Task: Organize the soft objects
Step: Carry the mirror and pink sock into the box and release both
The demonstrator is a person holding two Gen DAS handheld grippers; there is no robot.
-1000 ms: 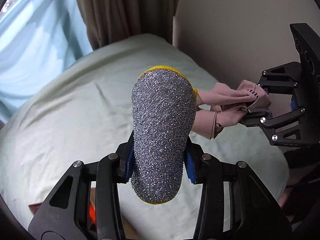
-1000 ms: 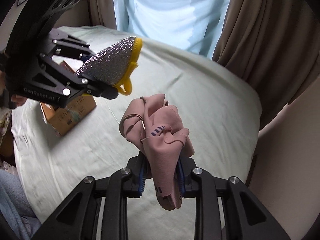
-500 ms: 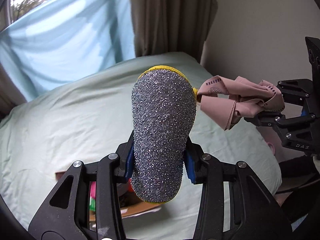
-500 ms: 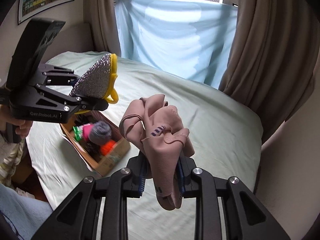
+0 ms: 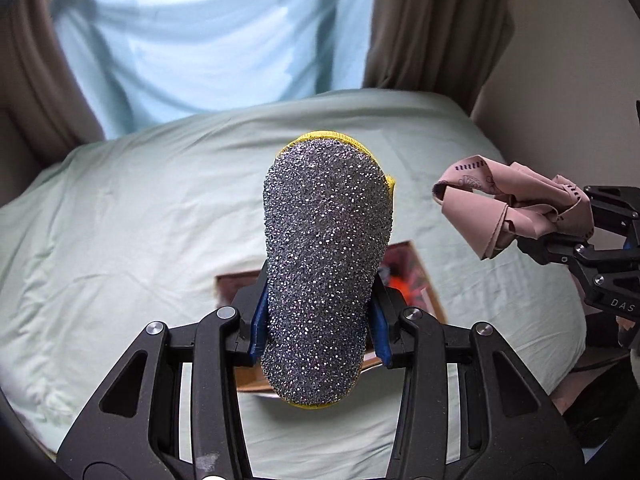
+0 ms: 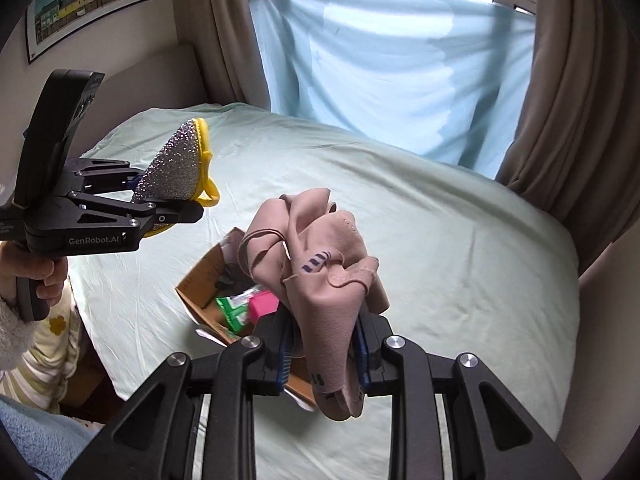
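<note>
**Soft objects over the cardboard box: both held, box lying below and ahead**

Sparkly scrubbing sponge, yellow-edged, being clamped at its lower end between the blue pads of the left gripper; long axis running forward along the fingers, yellow loop hanging off the far tip. Pink cloth, crumpled, being pinched in the fully closed right gripper, bulk bunching up above the pads, a tail drooping below.

Both being carried in the air above the pale green bedsheet, nothing resting on it. Open cardboard box sitting on the sheet, already containing green, pink and orange items. In the left wrist view, box lying directly under and behind the sponge, mostly hidden by it. In the right wrist view, box lying just below the cloth, slightly left.

Judging: both grippers sitting about equally near; coming move probably turning on lowering straight down into the box opening before releasing. Sponge's long axis possibly needing tilting to fit among the contents.
</note>
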